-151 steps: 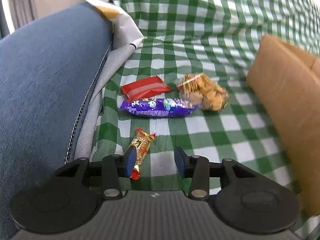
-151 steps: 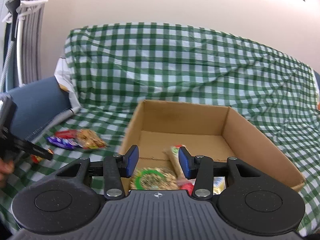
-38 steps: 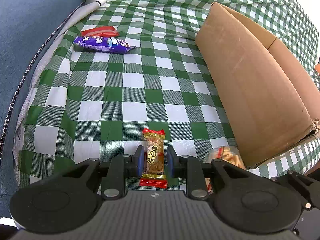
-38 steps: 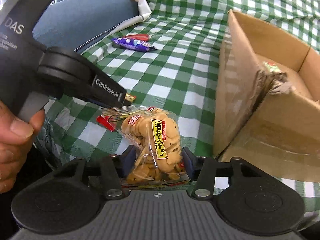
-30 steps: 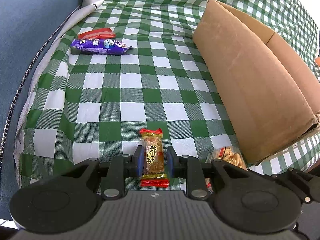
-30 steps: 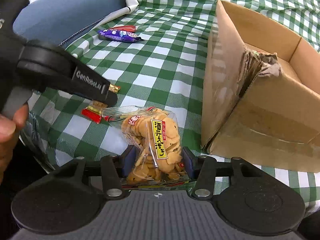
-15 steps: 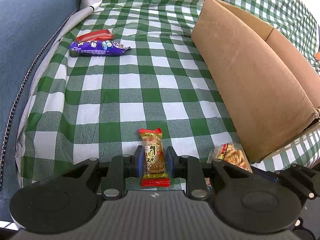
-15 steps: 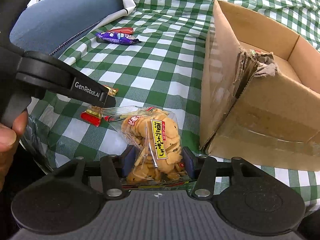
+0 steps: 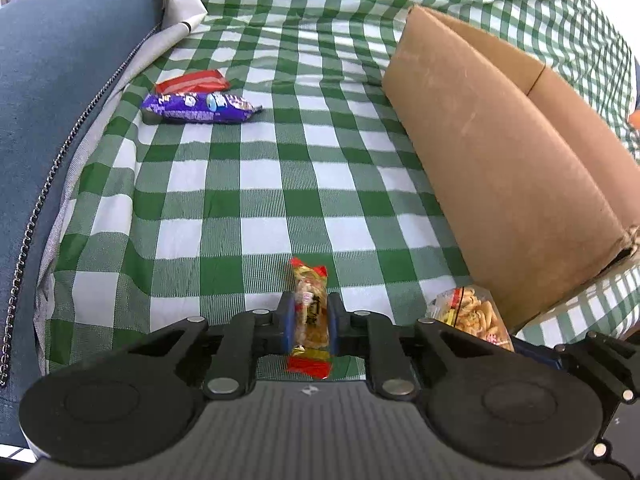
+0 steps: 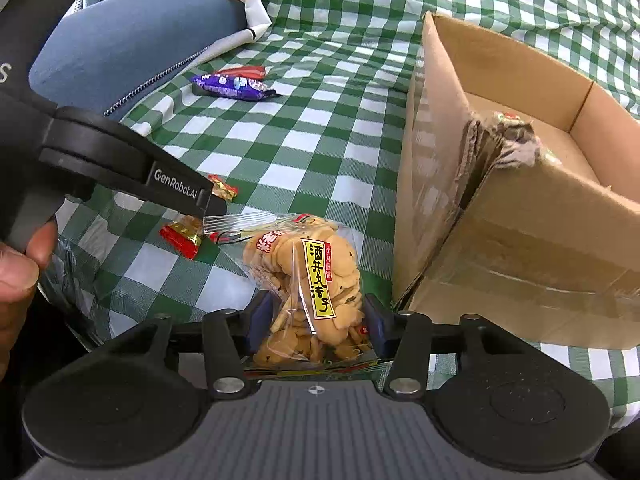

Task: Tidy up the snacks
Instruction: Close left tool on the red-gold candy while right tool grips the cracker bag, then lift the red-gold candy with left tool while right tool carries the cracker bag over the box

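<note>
My left gripper (image 9: 308, 322) is closing its jaws on a small gold and red snack bar (image 9: 309, 304), and the blue pads squeeze its wrapper. The same snack bar (image 10: 184, 230) shows under the left gripper's arm in the right wrist view. My right gripper (image 10: 316, 324) is shut on a clear bag of crackers (image 10: 316, 280) with a yellow label. The bag of crackers (image 9: 472, 316) lies low at the right in the left wrist view. An open cardboard box (image 10: 520, 200) stands to the right, and its near corner is torn.
A purple snack pack (image 9: 200, 108) and a red pack (image 9: 192, 81) lie far left on the green checked cloth (image 9: 240, 200). A blue cushion (image 9: 52, 100) borders the left side. A person's hand (image 10: 16, 276) holds the left gripper's handle. The box (image 9: 500, 160) blocks the right.
The left jaws have squeezed tighter on the snack bar, which now stands narrower and more on edge between the pads. Both hands have stayed in place; the crackers remain gripped.
</note>
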Action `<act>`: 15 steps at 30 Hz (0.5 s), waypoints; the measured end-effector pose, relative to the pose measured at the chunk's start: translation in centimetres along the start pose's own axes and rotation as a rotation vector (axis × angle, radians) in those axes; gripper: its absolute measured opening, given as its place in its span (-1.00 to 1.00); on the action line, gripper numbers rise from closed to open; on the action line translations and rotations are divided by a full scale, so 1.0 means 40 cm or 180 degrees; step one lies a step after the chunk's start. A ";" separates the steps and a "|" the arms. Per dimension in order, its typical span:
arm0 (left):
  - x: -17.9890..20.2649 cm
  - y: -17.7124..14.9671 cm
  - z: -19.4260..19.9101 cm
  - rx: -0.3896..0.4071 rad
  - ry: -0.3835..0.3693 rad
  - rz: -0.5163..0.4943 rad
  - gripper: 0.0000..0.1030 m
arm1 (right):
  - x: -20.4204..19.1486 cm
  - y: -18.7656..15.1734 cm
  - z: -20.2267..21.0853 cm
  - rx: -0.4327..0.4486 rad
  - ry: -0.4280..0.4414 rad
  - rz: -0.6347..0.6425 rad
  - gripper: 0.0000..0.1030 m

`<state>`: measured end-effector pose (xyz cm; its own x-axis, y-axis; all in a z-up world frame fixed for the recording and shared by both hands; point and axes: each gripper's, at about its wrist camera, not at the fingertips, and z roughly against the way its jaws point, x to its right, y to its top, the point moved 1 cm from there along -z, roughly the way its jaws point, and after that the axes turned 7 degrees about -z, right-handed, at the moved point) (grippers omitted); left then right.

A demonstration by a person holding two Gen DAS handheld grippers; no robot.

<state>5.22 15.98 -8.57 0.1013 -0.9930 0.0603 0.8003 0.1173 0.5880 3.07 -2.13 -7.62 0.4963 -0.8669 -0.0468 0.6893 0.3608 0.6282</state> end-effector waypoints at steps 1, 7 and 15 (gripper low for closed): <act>-0.001 0.002 0.004 0.0026 -0.0007 0.0022 -0.67 | 0.000 0.001 0.004 0.0016 0.0002 0.0008 -0.01; -0.023 0.012 0.032 0.0228 -0.0046 0.0189 -0.69 | -0.013 0.012 0.032 0.0085 -0.0038 0.0066 -0.01; -0.044 0.026 0.081 0.0616 0.0015 0.0372 -0.74 | -0.045 0.046 0.095 0.0215 -0.0051 0.0190 -0.02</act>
<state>3.95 17.81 -5.45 0.1899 -0.9727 0.1335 0.6548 0.2268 0.7210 1.44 -1.23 -3.44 0.5266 -0.8501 0.0042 0.6214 0.3882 0.6806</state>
